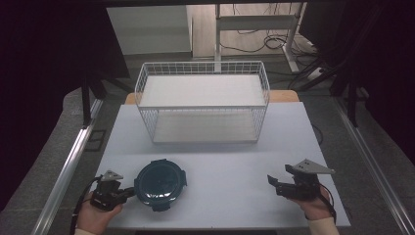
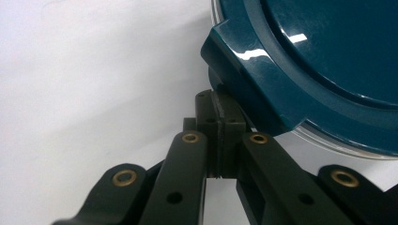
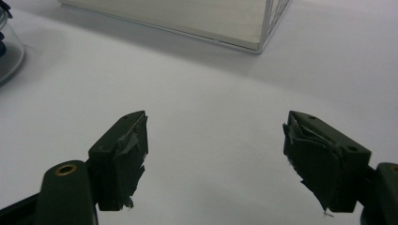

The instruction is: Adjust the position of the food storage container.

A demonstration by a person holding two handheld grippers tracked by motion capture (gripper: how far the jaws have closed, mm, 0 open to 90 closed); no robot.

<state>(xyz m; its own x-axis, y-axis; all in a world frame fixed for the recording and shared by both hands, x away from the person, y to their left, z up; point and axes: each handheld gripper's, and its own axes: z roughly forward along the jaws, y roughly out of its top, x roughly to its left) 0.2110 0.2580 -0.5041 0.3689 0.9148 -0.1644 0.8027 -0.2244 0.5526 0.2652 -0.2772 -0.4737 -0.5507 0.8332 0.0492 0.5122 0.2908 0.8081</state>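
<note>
My left gripper point(image 1: 128, 192) sits at the near left of the table, its jaws pressed together with nothing between them, tips right against the left rim of the round container with the dark teal lid point(image 1: 160, 181). In the left gripper view, the closed tips point(image 2: 219, 123) meet the container just under one of the lid's clip tabs point(image 2: 244, 70); I cannot tell whether they press on it or merely touch. The container lies directly ahead of these tips, toward the table's middle. Being round, it has no long axis to mind, only its four tabs.

My right gripper point(image 1: 275, 185) rests well apart at the near right, jaws open and empty, pointing across at the container point(image 3: 7, 51). So the left hand is by far the nearer.

The tabletop point(image 1: 235, 161) is a pale, smooth sheet. Behind the container stands a white wire basket point(image 1: 203, 100), open on top. Beyond it, a dim room with desk legs and cables on the floor.
</note>
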